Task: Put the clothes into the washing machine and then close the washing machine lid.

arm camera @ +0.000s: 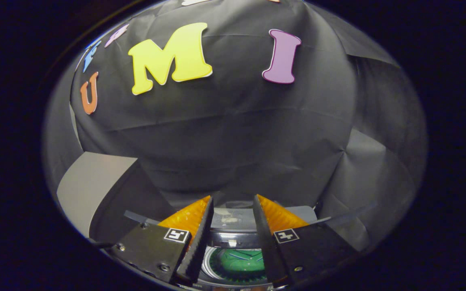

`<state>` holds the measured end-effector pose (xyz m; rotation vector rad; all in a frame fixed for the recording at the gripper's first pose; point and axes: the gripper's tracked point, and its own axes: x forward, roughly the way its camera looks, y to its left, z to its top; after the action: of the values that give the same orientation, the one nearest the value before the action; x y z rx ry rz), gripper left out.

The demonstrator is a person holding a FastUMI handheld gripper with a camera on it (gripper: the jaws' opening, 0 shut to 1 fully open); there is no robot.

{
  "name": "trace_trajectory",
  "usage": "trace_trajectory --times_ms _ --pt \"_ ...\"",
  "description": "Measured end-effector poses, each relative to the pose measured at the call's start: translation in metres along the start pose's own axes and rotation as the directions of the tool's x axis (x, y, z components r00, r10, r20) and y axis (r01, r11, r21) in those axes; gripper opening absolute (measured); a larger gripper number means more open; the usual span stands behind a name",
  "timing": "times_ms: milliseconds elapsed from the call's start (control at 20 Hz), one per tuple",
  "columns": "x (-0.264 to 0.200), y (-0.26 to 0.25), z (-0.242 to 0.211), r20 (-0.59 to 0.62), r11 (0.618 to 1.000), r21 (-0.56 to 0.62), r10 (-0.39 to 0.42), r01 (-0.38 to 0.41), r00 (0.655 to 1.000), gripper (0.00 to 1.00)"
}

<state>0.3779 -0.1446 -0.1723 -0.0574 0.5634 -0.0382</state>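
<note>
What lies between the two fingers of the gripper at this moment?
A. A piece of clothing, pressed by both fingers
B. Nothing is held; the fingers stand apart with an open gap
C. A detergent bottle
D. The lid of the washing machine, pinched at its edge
B. The gripper has its fingers apart with nothing pressed between them; through the gap shows the washing machine, with something green inside its round opening.
</note>
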Motion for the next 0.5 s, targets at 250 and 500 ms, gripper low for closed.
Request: trace_trajectory --times_ms 250,500 --pt "-0.018 -0.001 -0.033 -0.046 1.000 0.015 -0.014 0.015 0.999 0.63" --pt "-0.036 -0.009 -0.091 -0.178 0.992 0.112 -0.034 0.054 0.984 0.68"
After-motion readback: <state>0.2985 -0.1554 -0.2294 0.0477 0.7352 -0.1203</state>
